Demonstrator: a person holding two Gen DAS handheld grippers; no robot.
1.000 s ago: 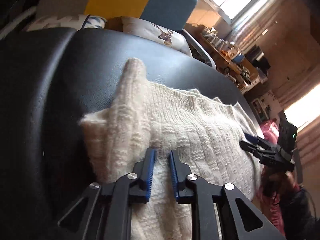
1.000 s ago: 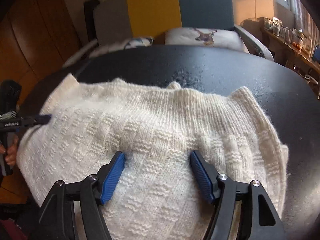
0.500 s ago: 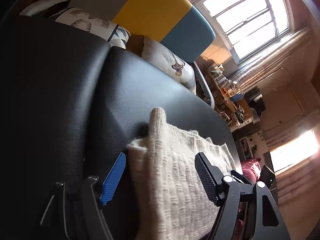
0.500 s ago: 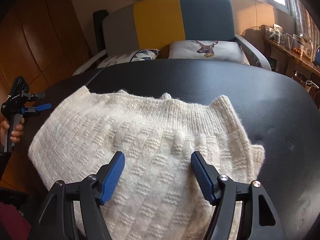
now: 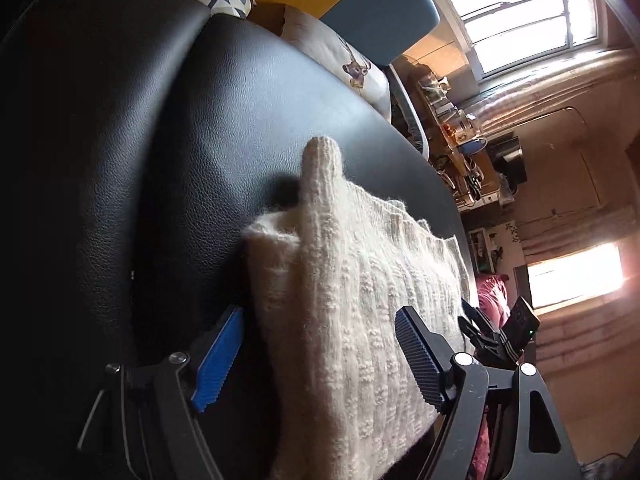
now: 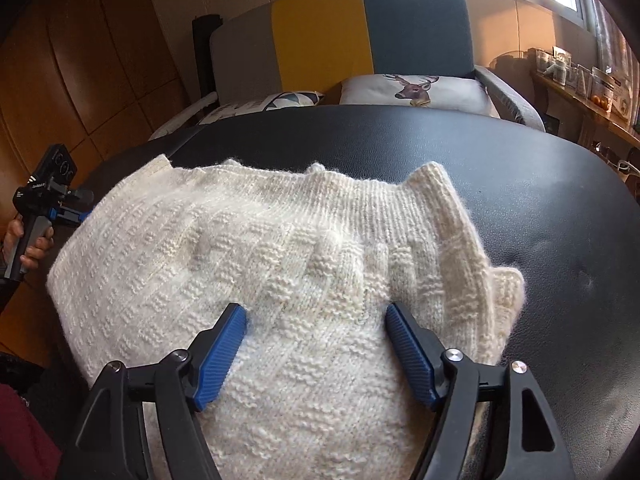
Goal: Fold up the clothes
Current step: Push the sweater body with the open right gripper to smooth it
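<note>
Since a second ago the left gripper point(image 5: 320, 356) has let go of the cream knitted sweater point(image 6: 272, 280) and spread its blue-padded fingers point(image 5: 218, 360) wide; they now stand on either side of the garment's folded edge, the left pad over the black leather surface point(image 5: 160, 120) and the right pad over the knit, and whether either touches the wool cannot be told. The right gripper point(image 6: 316, 354) is likewise wide open, both pads resting low over the near part of the sweater and gripping nothing. The sweater lies folded on the black surface, its ribbed hem running along the far side and a ribbed cuff point(image 6: 436, 176) (it pokes up a little) at the far right corner. In the right wrist view the left gripper point(image 6: 64, 208) appears at the sweater's left edge, held in a hand point(image 6: 28, 240). Behind the surface stands a grey, yellow and teal chair point(image 6: 360, 36) with a deer-print cushion point(image 6: 416, 88) on it.
</note>
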